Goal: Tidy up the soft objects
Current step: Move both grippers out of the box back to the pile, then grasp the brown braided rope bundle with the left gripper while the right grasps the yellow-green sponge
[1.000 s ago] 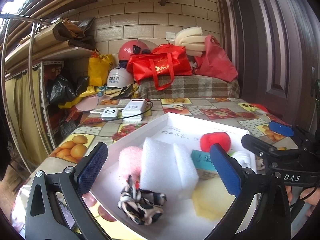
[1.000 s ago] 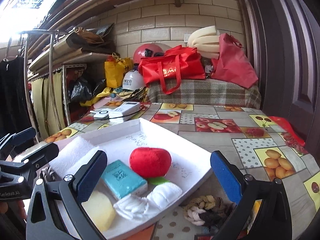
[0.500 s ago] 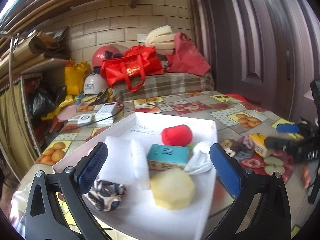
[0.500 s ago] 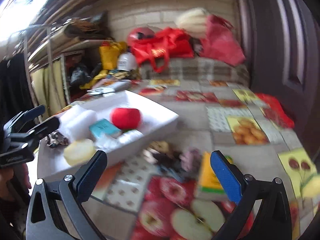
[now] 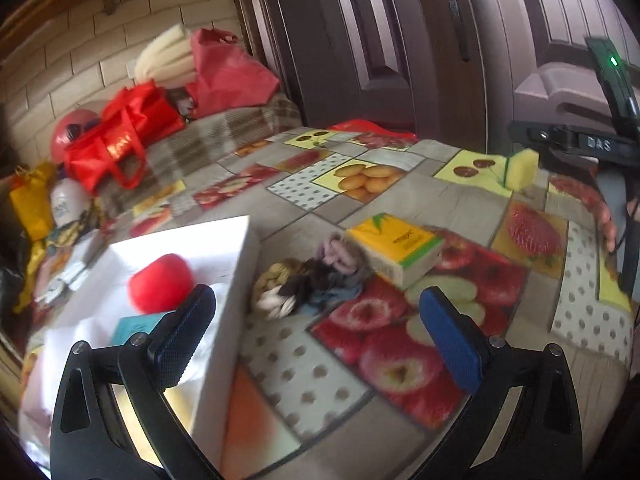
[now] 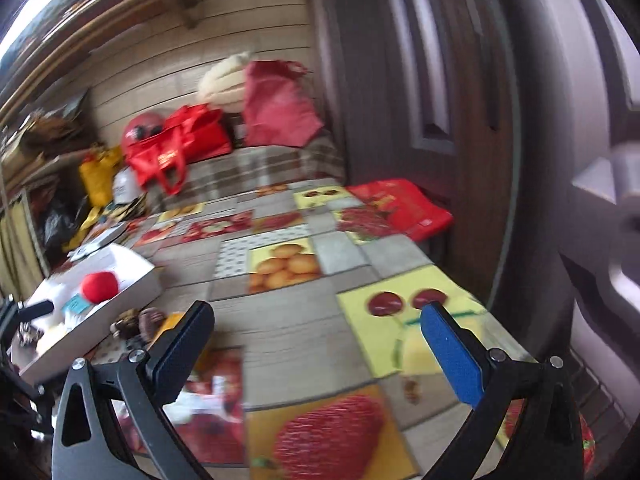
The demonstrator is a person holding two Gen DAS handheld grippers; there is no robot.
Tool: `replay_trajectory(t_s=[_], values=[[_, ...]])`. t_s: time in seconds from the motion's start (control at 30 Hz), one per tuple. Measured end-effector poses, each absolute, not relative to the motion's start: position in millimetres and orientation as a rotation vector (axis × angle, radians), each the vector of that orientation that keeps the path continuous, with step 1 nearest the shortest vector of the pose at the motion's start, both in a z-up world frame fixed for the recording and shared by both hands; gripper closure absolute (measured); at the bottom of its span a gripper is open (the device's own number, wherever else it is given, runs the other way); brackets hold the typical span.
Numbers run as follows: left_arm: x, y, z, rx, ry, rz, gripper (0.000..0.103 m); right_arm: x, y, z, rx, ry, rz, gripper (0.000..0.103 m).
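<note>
The left claw (image 5: pixel 316 332) is spread wide and empty, hanging low over the fruit-patterned tabletop (image 5: pixel 400 196) just beside the right-hand wall of the white tray (image 5: pixel 224 312). Its left finger overlaps the tray's corner in view, while its right finger sits over bare cloth. Inside the tray lie a red plush ball (image 5: pixel 160 284) and a teal packet (image 5: pixel 132 326), partly hidden by that finger.

Just outside the tray wall, a heap of braided hair ties and scrunchies (image 5: pixel 308 280) lies on the tabletop, touching a yellow tissue pack (image 5: pixel 396 252) on its far right side. Between these things and the claw there is open cloth. Beyond the pack the tabletop runs clear to its far edge, where a red bag (image 5: pixel 372 126) lies against the dark door (image 5: pixel 400 40).

A yellow sponge (image 5: pixel 520 168) stands near the right edge of the tabletop, close under the right claw's body as seen from the left wrist.

The right claw (image 6: pixel 316 348) is also spread wide, holding nothing. It hovers over the right part of the tabletop, with the sponge (image 6: pixel 416 352) blurred just inside its right finger. The tray (image 6: pixel 132 284) sits well off to its left, with the heap (image 6: pixel 136 322) beside the tray's near wall. The middle of the tabletop ahead of this claw is open up to the plaid-covered bench (image 6: pixel 260 164).
</note>
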State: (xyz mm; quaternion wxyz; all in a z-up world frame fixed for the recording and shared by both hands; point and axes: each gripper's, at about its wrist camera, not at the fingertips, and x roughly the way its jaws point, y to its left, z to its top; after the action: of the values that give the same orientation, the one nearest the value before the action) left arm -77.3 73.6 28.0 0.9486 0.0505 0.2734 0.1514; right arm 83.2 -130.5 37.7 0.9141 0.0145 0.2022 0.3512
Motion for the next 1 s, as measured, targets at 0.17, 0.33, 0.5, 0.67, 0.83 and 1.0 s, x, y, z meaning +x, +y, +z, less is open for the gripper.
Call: replay_trajectory(t_s=[0.17, 0.33, 0.5, 0.67, 0.83, 1.0], values=[[-37, 94, 29, -0.014, 0.576, 0.295, 0.001, 98, -145, 31, 0.145, 0.473, 0.735, 0.0], [-5, 102, 20, -0.029, 0.674, 0.286, 0.001, 98, -147, 31, 0.149, 0.465, 0.756, 0.0], [-15, 96, 10, -0.145, 0.762, 0.16, 0.001, 101, -151, 30, 0.177, 0.471, 0.755, 0.0], [-63, 61, 15, -0.172, 0.737, 0.044, 0.001, 104, -156, 28, 0.205, 0.483, 0.755, 0.0], [-88, 55, 30, -0.064, 0.617, 0.143, 0.001, 105, -154, 28, 0.195, 0.493, 0.76, 0.0], [-62, 74, 15, -0.1, 0.745, 0.186, 0.001, 106, -156, 28, 0.205, 0.496, 0.755, 0.0]])
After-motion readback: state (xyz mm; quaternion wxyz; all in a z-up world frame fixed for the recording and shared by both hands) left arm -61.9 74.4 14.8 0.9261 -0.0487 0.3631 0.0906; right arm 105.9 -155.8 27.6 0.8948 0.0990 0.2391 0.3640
